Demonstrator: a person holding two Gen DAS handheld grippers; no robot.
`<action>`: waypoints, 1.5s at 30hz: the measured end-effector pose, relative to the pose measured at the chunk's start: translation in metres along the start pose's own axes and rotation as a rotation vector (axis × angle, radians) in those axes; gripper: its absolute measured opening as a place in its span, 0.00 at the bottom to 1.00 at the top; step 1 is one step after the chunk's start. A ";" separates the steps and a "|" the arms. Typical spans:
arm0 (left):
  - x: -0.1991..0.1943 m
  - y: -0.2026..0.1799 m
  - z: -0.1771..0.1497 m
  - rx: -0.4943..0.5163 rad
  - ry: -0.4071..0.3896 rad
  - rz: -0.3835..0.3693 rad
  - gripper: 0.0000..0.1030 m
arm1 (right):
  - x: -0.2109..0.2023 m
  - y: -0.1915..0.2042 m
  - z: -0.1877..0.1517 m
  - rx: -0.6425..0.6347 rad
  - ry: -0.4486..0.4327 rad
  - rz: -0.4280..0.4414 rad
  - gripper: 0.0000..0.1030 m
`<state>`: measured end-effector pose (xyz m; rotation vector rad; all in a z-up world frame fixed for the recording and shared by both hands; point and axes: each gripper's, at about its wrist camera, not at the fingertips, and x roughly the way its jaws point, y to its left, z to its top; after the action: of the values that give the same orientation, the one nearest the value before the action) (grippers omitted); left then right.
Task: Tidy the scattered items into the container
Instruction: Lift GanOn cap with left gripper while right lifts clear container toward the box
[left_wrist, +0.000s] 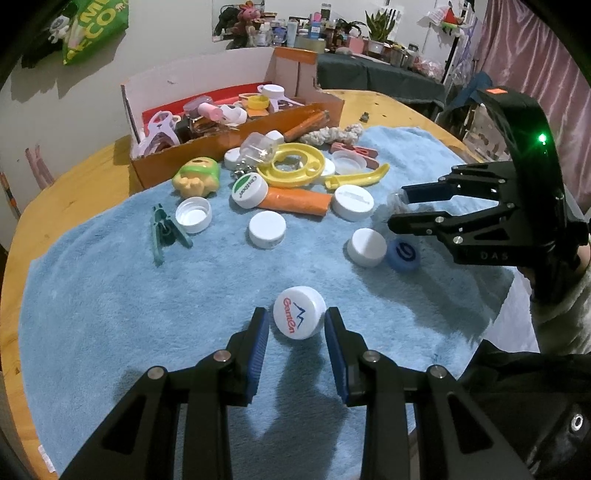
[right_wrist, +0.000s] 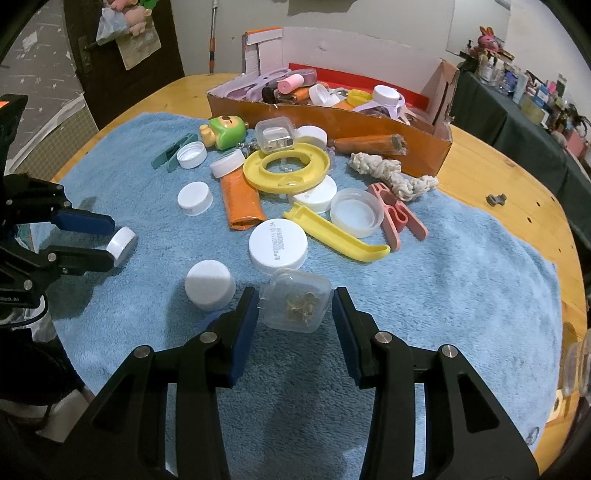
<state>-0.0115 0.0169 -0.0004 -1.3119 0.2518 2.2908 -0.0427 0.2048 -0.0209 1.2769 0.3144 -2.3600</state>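
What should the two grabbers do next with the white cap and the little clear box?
Probably squeeze shut. The left gripper is open with the white cap between its blue pads, and the right gripper is open around the clear box. Neither looks clamped yet, so closing comes before lifting toward the cardboard box.

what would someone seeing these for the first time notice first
The eye lands first on the heap of caps and trinkets on the blue towel, above all the yellow ring at its middle, with the half-filled orange cardboard box behind it. Next come the two grippers at the near edge: the left gripper open around a white GemEn cap, the right gripper open around a clear plastic case.
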 end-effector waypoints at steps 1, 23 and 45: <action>0.001 -0.001 0.000 0.002 0.004 -0.001 0.33 | 0.000 0.000 0.000 -0.001 0.001 0.000 0.38; -0.014 -0.001 0.005 -0.008 -0.058 -0.011 0.32 | -0.002 -0.002 0.001 0.000 -0.007 -0.003 0.38; -0.035 0.014 0.043 -0.051 -0.142 -0.002 0.32 | -0.024 -0.012 0.029 -0.008 -0.062 -0.025 0.38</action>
<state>-0.0368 0.0100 0.0506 -1.1667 0.1443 2.3900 -0.0582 0.2100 0.0150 1.2004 0.3221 -2.4118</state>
